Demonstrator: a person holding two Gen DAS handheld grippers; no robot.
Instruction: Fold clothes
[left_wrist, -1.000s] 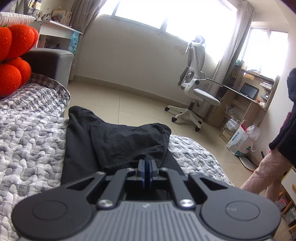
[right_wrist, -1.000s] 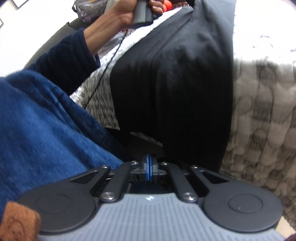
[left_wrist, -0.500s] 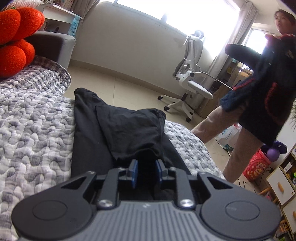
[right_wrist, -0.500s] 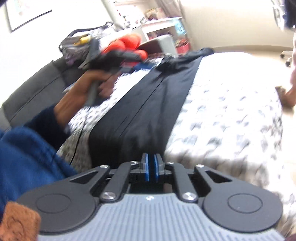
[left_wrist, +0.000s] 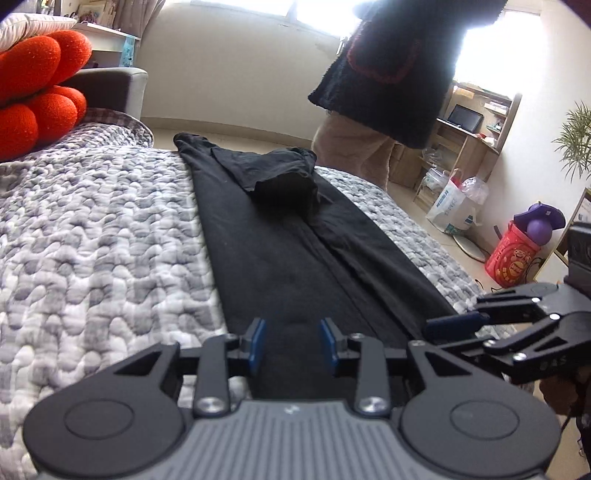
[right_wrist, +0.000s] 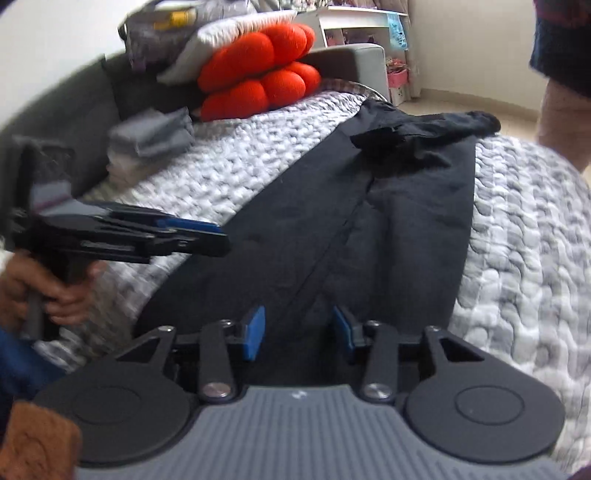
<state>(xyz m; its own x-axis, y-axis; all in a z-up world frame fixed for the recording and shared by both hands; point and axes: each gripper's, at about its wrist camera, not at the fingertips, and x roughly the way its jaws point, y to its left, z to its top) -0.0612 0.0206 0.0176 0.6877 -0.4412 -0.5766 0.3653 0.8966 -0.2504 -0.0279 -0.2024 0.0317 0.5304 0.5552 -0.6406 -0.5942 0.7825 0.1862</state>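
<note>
I'm looking down a bed under a grey-and-white quilted cover (left_wrist: 96, 236). At its far left corner sits a red bobbled cushion (left_wrist: 37, 85) against a grey sofa arm (left_wrist: 118, 88). Beyond the far edge I see pale tiled floor (left_wrist: 236, 133) and a cream wall (left_wrist: 229, 62), with bright window light blowing out above. To the right, there's a wooden desk with shelves (left_wrist: 476, 122), a red bucket (left_wrist: 511, 258) and a leafy plant (left_wrist: 576, 140).

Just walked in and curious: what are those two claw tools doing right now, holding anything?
Left gripper: open, jaws just been opening, holding nothing, above the black garment.
Right gripper: open, jaws just been opening, holding nothing.
</note>
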